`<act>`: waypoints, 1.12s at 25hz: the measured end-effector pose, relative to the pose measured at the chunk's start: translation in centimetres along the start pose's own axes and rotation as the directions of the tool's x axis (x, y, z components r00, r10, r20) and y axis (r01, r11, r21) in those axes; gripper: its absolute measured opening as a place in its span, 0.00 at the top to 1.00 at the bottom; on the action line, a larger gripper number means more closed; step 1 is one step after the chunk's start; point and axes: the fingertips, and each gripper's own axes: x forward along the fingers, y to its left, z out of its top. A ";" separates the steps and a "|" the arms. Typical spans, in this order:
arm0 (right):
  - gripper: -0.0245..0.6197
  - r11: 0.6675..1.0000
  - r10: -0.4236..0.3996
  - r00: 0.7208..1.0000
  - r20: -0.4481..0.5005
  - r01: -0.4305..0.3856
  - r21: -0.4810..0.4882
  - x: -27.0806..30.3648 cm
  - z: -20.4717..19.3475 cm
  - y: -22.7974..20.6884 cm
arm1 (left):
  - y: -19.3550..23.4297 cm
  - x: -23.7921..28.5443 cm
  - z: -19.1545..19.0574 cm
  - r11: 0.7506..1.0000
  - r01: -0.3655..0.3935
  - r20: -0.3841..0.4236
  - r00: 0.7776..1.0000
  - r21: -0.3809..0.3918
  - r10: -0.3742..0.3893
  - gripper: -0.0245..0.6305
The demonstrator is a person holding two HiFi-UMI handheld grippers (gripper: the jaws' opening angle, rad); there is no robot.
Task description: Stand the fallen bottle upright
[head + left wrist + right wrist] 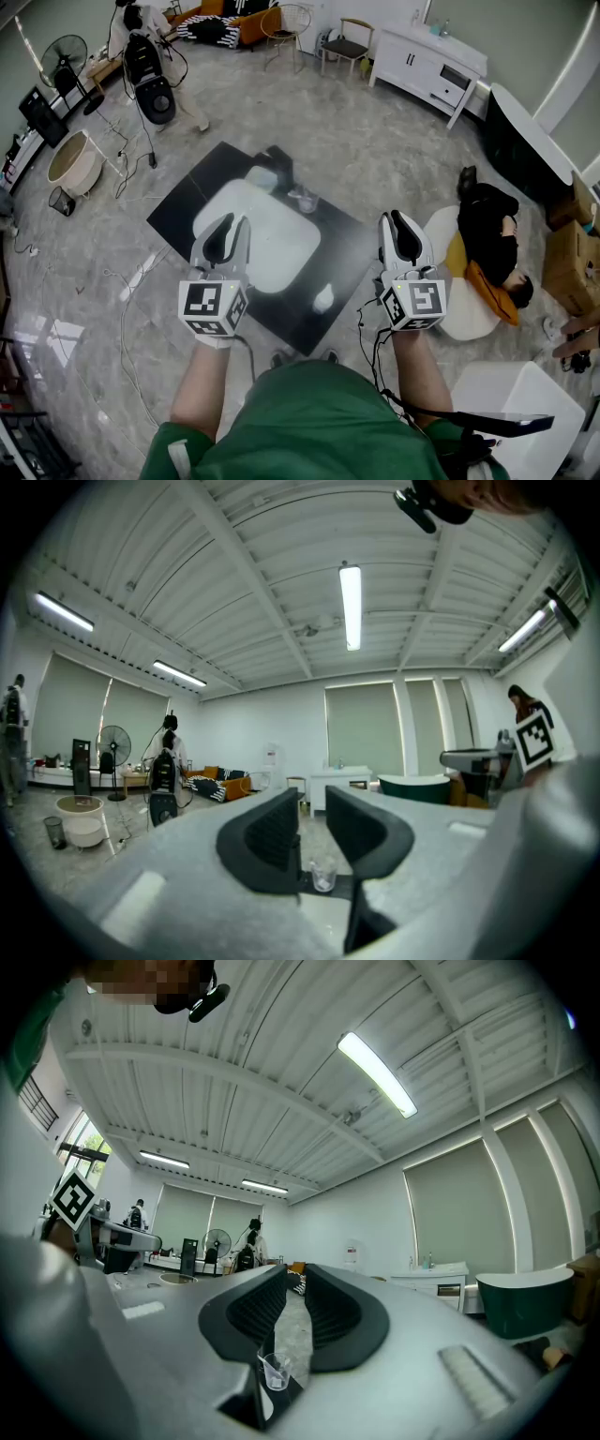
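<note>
A black low table (183, 214) carries a white pad (272, 246). At the pad's far edge lies a pale, see-through bottle-like thing (262, 177) on its side; beside it stands a small clear cup (303, 197). That cup (323, 875) shows through the left jaw gap, and the cup (275, 1371) shows below the right jaws. A small white object (322, 300) lies near the table's front corner. My left gripper (228, 234) hangs above the pad's near left, jaws a little apart and empty. My right gripper (402, 232) is held off the table's right edge, level, jaws a narrow slit apart and empty.
A person (495, 242) lies on a white and orange beanbag at the right. Another person (141, 52) stands at the back left near a fan (64, 54) and a round basket (73, 161). Cables trail over the marble floor. A white cabinet (427, 62) stands at the back.
</note>
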 end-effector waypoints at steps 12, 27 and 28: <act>0.88 1.000 0.010 1.000 -0.006 -0.010 -0.006 0.1 -0.6 -0.6 | -0.5 0.7 -0.4 1.000 -0.003 -0.005 1.000 0.005 0.003 0.83; 0.89 1.000 0.022 1.000 -0.009 -0.022 0.001 -0.5 -1.0 -2.6 | -2.6 1.4 -0.5 1.000 -0.009 -0.016 1.000 0.015 0.009 0.83; 0.89 1.000 0.024 1.000 -0.008 -0.024 0.001 -0.6 -1.0 -2.7 | -2.7 1.4 -0.6 1.000 -0.011 -0.017 1.000 0.015 0.011 0.83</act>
